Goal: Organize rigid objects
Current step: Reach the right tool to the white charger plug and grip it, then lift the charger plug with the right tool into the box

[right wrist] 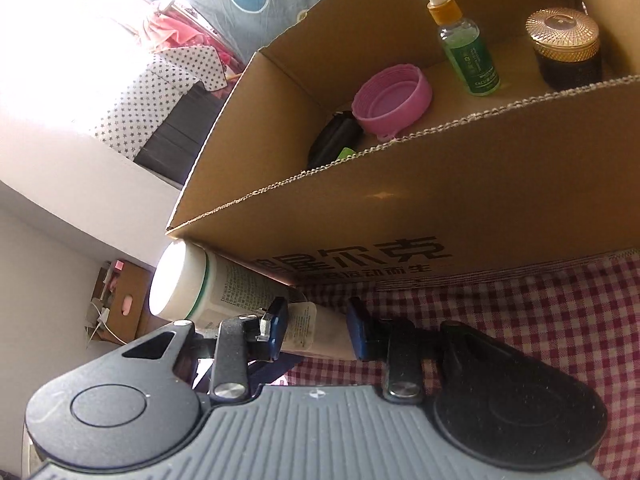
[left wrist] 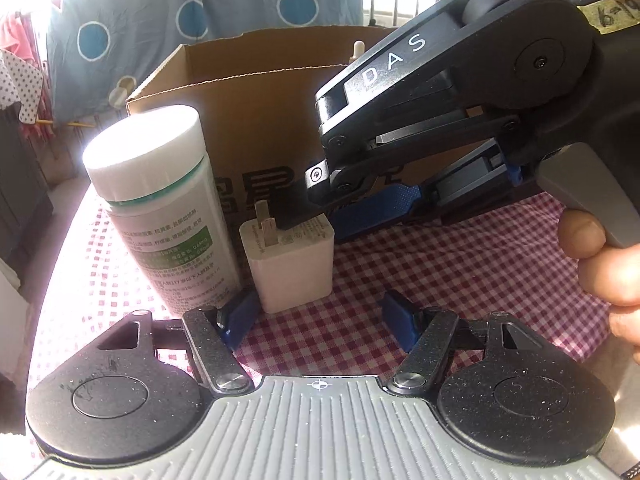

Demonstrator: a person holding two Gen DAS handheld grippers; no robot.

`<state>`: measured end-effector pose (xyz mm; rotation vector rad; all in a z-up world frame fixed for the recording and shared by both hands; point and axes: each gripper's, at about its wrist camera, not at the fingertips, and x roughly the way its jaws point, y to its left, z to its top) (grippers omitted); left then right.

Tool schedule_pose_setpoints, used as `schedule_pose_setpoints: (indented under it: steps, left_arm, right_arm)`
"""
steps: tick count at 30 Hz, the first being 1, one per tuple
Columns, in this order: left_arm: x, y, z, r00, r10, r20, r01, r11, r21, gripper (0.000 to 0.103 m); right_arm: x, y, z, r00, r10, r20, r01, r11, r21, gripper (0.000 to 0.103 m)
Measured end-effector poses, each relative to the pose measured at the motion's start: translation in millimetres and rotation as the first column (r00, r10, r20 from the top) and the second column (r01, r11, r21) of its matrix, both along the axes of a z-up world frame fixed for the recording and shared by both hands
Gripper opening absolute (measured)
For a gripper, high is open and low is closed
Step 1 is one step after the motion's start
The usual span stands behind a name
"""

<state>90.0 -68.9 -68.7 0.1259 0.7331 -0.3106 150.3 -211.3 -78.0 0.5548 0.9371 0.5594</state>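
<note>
Charger [left wrist: 290,262], white and blocky, standing prongs-up on the checked tablecloth [left wrist: 440,280], just beside a tall white bottle [left wrist: 160,208] and in front of the cardboard box [left wrist: 248,120]. Left gripper [left wrist: 320,322] low in the left wrist view, blue fingers [left wrist: 240,316] spread wide, nothing between them, charger sitting just ahead of the gap. Right gripper [left wrist: 320,204] reaching in from the upper right, tips down at the charger's top by the prongs (contact hard to judge from here).

Over to the right wrist view: right gripper [right wrist: 318,334] with blue pads [right wrist: 280,330] on either side of the charger [right wrist: 316,332], closed against its white body. Bottle [right wrist: 208,292] lying sideways in this tilted picture, tucked against the box [right wrist: 400,208] front. Inside the box: pink lid [right wrist: 394,98], green dropper bottle [right wrist: 466,40], gold-capped jar [right wrist: 566,50], and a dark item [right wrist: 336,140] in the corner.
</note>
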Motion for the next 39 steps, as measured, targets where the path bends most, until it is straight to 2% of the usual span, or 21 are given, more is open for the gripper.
schedule_pose_setpoints:
  steps: [5, 13, 20, 24, 27, 39]
  left_arm:
    - [-7.5, -13.0, 4.3, 0.998, -0.063, -0.008, 0.063, 0.998, -0.026, 0.067]
    - [-18.1, -42.6, 5.6, 0.984, -0.177, 0.000, 0.177, 0.984, -0.028, 0.065]
    - [-12.4, -47.5, 14.3, 0.992, -0.128, 0.009, 0.128, 0.991, 0.024, 0.060]
    - [-2.1, -49.0, 18.5, 0.993, -0.116, 0.011, 0.115, 0.992, 0.041, 0.052]
    - [4.5, -50.8, 12.6, 0.995, -0.103, -0.002, 0.102, 0.994, 0.045, 0.039]
    - [42.0, -44.2, 0.7, 0.995, -0.098, -0.017, 0.098, 0.995, 0.003, 0.038]
  right_arm:
    - [-10.4, -18.9, -0.6, 0.999, -0.037, -0.010, 0.037, 0.999, 0.009, 0.035]
    - [-32.1, -55.1, -4.0, 0.993, -0.120, -0.001, 0.120, 0.993, 0.011, 0.035]
    - [-35.3, -65.4, -5.8, 0.992, -0.124, 0.000, 0.124, 0.992, 0.011, 0.035]
    - [-34.5, -70.6, -3.6, 0.993, -0.117, 0.000, 0.117, 0.993, 0.016, 0.035]
    - [-32.7, -71.6, -3.2, 0.994, -0.113, -0.002, 0.113, 0.994, 0.012, 0.035]
    - [-20.4, -68.0, -9.5, 0.994, -0.111, -0.025, 0.112, 0.992, 0.051, 0.036]
